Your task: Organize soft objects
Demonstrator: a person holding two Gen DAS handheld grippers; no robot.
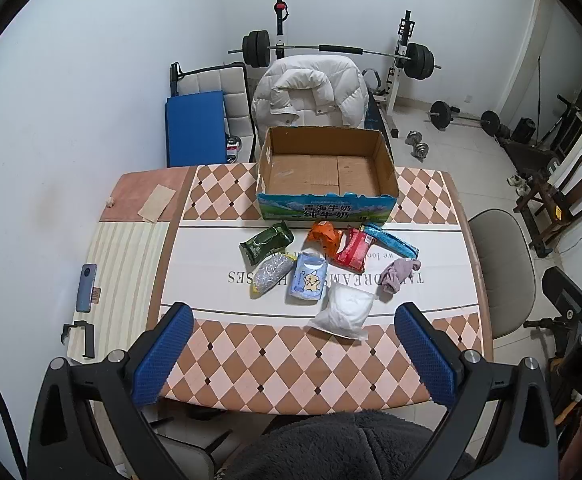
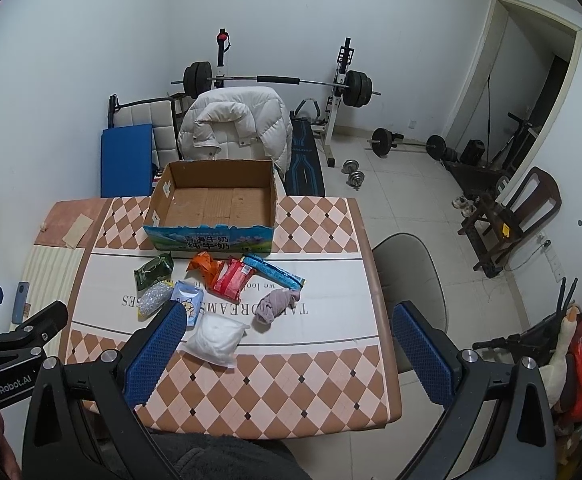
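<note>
An empty cardboard box stands at the table's far side. In front of it lie soft packs: a dark green pack, an orange pack, a red pack, a long blue pack, a silvery mesh pack, a light blue tissue pack, a mauve cloth and a white bag. My left gripper and right gripper hover open and empty above the near edge.
The table has a checkered cloth. A phone and a black clip lie at the left edge. A grey chair stands right, a chair with a white jacket behind the box. Gym weights stand beyond.
</note>
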